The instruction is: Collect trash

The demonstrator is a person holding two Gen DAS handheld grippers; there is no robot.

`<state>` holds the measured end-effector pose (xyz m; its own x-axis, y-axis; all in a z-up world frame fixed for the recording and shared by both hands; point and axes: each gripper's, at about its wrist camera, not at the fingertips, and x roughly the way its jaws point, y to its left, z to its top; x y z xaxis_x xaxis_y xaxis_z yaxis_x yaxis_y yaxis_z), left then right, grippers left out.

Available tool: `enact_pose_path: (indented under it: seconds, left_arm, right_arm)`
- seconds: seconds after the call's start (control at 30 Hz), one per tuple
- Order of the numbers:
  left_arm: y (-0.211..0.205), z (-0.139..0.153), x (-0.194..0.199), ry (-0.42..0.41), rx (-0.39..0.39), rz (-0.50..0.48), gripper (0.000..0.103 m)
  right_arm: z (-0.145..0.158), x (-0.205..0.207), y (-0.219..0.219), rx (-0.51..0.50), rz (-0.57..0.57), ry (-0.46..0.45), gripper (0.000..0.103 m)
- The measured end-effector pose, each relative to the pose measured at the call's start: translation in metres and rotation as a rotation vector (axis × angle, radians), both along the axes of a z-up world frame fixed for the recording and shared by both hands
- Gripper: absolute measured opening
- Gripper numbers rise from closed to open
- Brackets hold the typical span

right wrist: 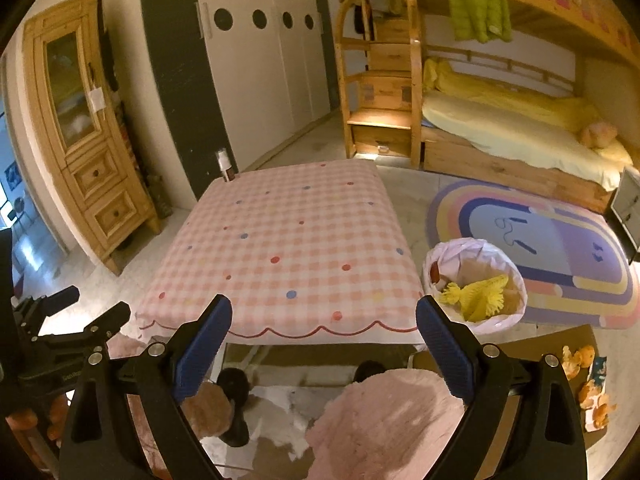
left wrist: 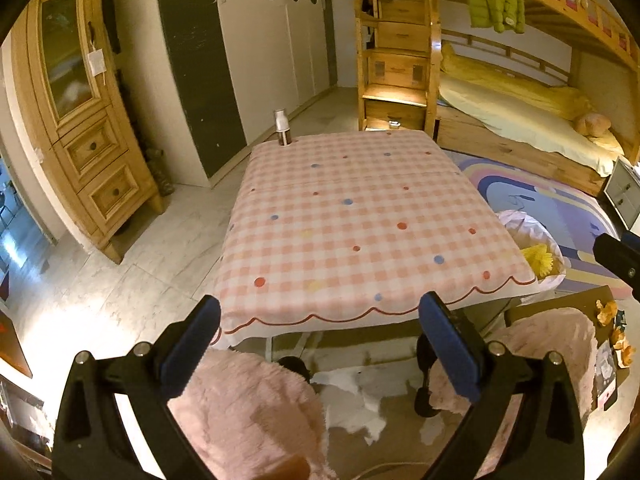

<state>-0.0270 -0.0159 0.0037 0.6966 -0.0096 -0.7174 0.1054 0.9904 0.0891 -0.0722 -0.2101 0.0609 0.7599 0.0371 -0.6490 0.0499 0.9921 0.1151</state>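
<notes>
A checked pink cloth covers the surface (right wrist: 288, 256), and only a small bottle (right wrist: 224, 166) stands on it, upright at the far left corner. Right of the surface, on the floor beside a rainbow rug (right wrist: 560, 248), sits a trash bin (right wrist: 516, 276) lined with a white bag; its mouth faces up. Inside lies a crumpled yellow fringed piece (right wrist: 480, 298) and a small red-and-brown scrap (right wrist: 434, 272) against the left wall. More trash lies on a sheet of brown cardboard (right wrist: 520, 346) at the near right: a loose scatter of orange peel bits (right wrist: 596, 396) with a dark wrapper among them, running roughly front to back. Two fluffy pink seats (right wrist: 384, 420) stand between the camera and the surface. A wooden cabinet (left wrist: 84, 128) stands at the left, a bunk bed (left wrist: 520, 112) at the far right.

The left hand-held gripper (left wrist: 320, 344) hangs above the near edge of the surface, jaws spread wide and holding nothing. The right hand-held gripper (right wrist: 324, 344) is likewise spread apart with nothing in it.
</notes>
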Motion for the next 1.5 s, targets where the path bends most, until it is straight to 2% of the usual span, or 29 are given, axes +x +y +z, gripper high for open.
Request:
enact_pose_path:
  seconds: [0.47,1.5]
  left_arm:
    - [0.003,-0.007,0.009,0.017,-0.008,0.013,0.096]
    - [0.005,-0.009,0.012,0.021,-0.012,0.021,0.096]
  right_arm:
    - [-0.01,0.007,0.001,0.007,-0.015,0.016,0.092]
    - [-0.01,0.009,-0.003,0.011,-0.015,0.017,0.092]
